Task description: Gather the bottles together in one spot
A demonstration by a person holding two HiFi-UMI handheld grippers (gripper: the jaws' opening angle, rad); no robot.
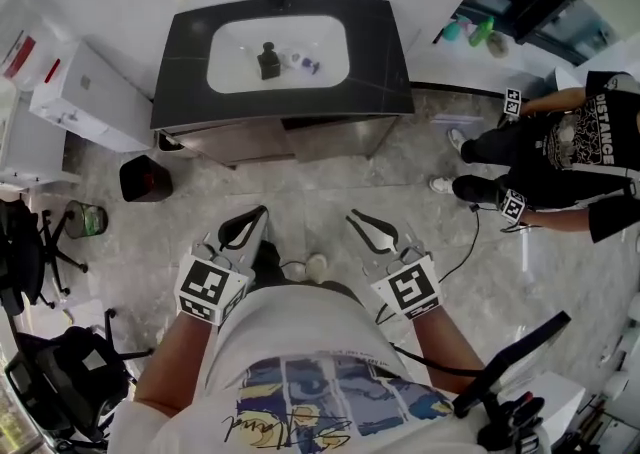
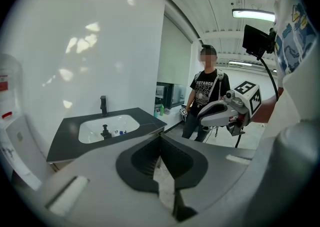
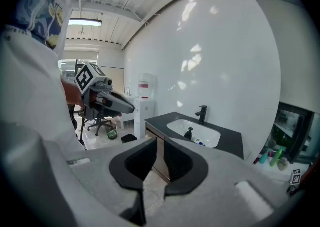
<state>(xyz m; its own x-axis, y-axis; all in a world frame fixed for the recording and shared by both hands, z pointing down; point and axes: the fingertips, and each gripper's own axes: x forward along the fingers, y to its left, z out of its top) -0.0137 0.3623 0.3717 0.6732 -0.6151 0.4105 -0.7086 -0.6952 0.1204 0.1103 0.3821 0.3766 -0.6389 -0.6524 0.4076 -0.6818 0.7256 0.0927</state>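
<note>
An office-like test room is indicated by a worktop (image 1: 380,57) with a sink (image 1: 235,57), a water dispenser (image 3: 143,113) and an office chair (image 1: 28,242).

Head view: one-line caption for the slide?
Person faces a dark vanity, left gripper and right gripper empty; a dark pump bottle and smaller items sit in its white sink.
</note>
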